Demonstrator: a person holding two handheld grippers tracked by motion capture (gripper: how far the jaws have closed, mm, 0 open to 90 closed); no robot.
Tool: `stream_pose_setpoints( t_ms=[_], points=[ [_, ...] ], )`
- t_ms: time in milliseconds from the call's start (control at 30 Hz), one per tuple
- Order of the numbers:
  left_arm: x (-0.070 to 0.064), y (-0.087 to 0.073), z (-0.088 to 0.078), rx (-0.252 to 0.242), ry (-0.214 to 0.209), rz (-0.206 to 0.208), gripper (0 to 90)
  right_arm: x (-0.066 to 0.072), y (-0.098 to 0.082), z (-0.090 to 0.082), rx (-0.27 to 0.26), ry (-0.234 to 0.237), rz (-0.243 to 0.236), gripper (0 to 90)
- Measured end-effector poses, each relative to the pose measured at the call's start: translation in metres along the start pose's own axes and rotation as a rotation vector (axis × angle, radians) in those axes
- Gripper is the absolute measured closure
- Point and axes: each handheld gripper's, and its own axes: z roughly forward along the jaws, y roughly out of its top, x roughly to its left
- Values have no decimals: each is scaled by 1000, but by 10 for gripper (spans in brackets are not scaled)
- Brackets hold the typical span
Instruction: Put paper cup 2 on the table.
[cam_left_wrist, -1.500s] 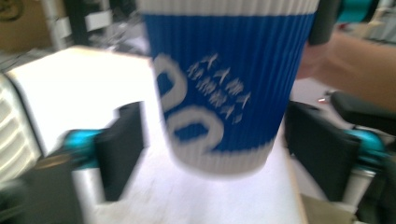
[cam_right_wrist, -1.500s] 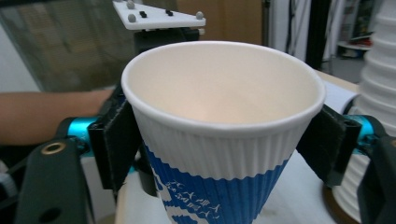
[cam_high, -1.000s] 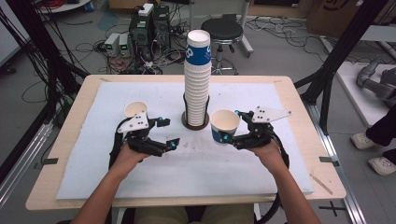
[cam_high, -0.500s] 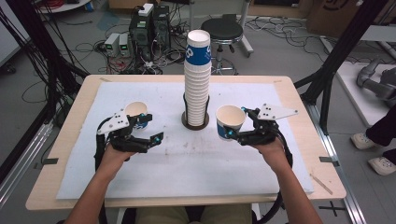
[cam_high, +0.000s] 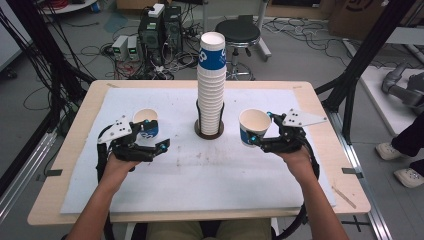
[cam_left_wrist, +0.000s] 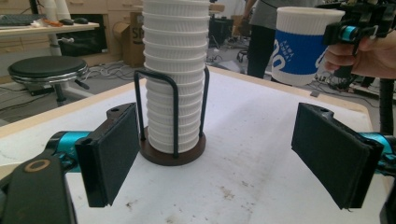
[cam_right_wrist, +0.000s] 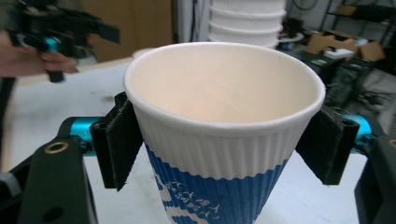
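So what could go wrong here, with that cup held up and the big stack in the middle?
The right gripper pinches its paper cup by thin ribbed walls; squeezing harder might crush it. The tall cup stack rises well above its wire holder, so a bump might topple it. The open left gripper sits beside another cup and might knock it.

One overhead camera, two riding the grippers.
We looked down from above; both close gripper views faced inward, sharing the cup stack (cam_high: 211, 90).
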Motion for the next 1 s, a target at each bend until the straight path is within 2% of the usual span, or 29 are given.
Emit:
stream_pose_setpoints(
  t_ms=[67, 333, 533, 633, 733, 900, 1000],
  points=[
    [2, -1, -2, -1, 6, 0, 155, -5, -3, -1, 17, -34, -8, 231],
    [9, -7, -9, -2, 43, 2, 155, -35, -17, 5, 29, -160, 32, 231],
    [8, -9, -11, -2, 52, -4, 155, -55, -40, 18, 54, -251, 99, 231],
    [10, -10, -11, 2, 55, -5, 155, -60, -54, 21, 79, -280, 127, 231],
    [10, -11, -10, 5, 57, -10, 154, -64, -64, 23, 82, -297, 164, 231],
    [10, -12, -10, 8, 57, -11, 155, -68, -74, 24, 105, -333, 182, 230],
    [11, -13, -9, 12, 55, -10, 155, -68, -81, 23, 126, -333, 191, 228]
  ],
)
